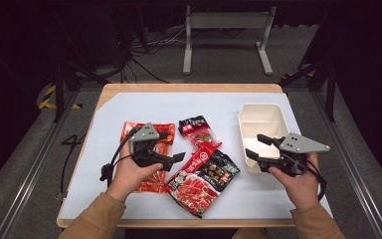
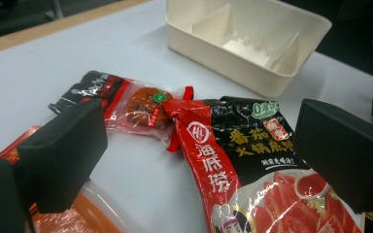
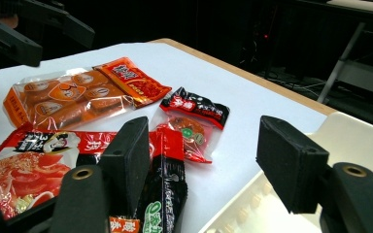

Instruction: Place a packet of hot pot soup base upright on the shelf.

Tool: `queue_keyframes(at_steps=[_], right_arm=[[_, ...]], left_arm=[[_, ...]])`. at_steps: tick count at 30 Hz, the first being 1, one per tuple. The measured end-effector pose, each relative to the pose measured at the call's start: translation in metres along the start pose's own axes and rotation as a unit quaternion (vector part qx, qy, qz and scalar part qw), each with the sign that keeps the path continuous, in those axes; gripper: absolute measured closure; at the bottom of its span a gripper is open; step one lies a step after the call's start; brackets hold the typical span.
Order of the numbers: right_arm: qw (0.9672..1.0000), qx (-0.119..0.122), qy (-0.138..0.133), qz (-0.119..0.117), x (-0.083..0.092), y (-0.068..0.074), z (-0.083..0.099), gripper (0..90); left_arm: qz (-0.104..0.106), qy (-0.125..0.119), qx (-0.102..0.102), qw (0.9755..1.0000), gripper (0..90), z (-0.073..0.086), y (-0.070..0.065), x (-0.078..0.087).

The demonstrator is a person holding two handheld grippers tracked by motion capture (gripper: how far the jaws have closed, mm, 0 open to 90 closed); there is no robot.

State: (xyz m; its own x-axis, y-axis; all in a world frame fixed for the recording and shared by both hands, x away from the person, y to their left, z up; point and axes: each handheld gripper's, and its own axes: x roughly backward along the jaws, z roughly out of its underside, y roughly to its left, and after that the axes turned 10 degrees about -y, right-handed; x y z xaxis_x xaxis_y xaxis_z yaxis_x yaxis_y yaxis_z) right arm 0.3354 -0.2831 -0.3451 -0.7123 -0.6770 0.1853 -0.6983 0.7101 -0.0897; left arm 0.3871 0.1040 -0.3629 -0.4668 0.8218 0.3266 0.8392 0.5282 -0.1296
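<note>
High view shows me my left gripper (image 1: 175, 160) hovering with jaws spread and empty over the orange sauce packet (image 1: 151, 175), right beside the large red-and-black hotpot base packet (image 1: 204, 178) lying flat mid-table. My right gripper (image 1: 256, 147) sits wide open, gripping nothing, at the cream plastic bin's (image 1: 258, 117) near end, with the small snack packet (image 1: 197, 129) between.

orange packet (image 1: 149, 149) | red-black small packet (image 1: 195, 128) | red-black large pouch (image 1: 204, 178) | cream bin (image 1: 261, 119) | white mat (image 1: 129, 107)
</note>
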Motion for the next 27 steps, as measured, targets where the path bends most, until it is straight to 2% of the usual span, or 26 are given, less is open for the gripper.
queue_keyframes(at_steps=[4,6,8,9,11,12,15,18,20,21,24,27], right_arm=[[1.0,-0.004,-0.002,0.001,0.002,-0.002,0.0,37.4],[1.0,-0.004,-0.003,0.001,0.003,-0.002,0.0,37.3],[1.0,-0.005,-0.002,0.002,0.004,-0.002,0.0,37.3],[1.0,-0.005,-0.002,0.004,0.005,-0.003,0.0,37.0],[0.9999,-0.011,-0.001,0.004,0.005,-0.003,0.001,36.2],[0.9999,-0.011,-0.002,0.004,0.006,-0.003,0.001,35.9],[0.9999,-0.01,-0.005,0.004,0.007,-0.003,0.001,35.0],[0.9999,-0.011,-0.005,0.006,0.009,-0.004,0.001,34.6],[0.9999,-0.013,-0.004,0.007,0.01,-0.004,0.001,34.2],[0.9999,-0.013,-0.004,0.007,0.01,-0.004,0.002,34.0],[0.9999,-0.013,-0.003,0.008,0.01,-0.004,0.002,33.8],[0.9999,-0.012,-0.004,0.007,0.01,-0.004,0.002,33.4]], left_arm=[[0.012,0.021,-0.005,0.9997,11.4,-0.009,-0.002,-0.015],[0.019,0.019,-0.002,0.9996,12.5,-0.011,-0.003,-0.021],[0.032,0.023,-0.01,0.9992,13.9,-0.011,-0.003,-0.03],[0.04,0.028,-0.017,0.9987,15.9,-0.01,-0.002,-0.034],[0.038,0.052,-0.024,0.9976,23.9,-0.009,-0.003,-0.042],[0.037,0.056,-0.025,0.9974,24.1,-0.008,-0.003,-0.045],[0.046,0.048,-0.02,0.9976,24.0,-0.007,-0.003,-0.053],[0.052,0.051,-0.01,0.9973,25.4,-0.008,-0.002,-0.058],[0.059,0.052,-0.005,0.9969,31.9,-0.008,-0.001,-0.064],[0.059,0.052,-0.006,0.9969,32.3,-0.007,0.0,-0.066],[0.05,0.068,-0.001,0.9964,34.0,-0.003,0.002,-0.073],[0.05,0.089,0.0,0.9948,33.8,0.008,0.003,-0.08]])
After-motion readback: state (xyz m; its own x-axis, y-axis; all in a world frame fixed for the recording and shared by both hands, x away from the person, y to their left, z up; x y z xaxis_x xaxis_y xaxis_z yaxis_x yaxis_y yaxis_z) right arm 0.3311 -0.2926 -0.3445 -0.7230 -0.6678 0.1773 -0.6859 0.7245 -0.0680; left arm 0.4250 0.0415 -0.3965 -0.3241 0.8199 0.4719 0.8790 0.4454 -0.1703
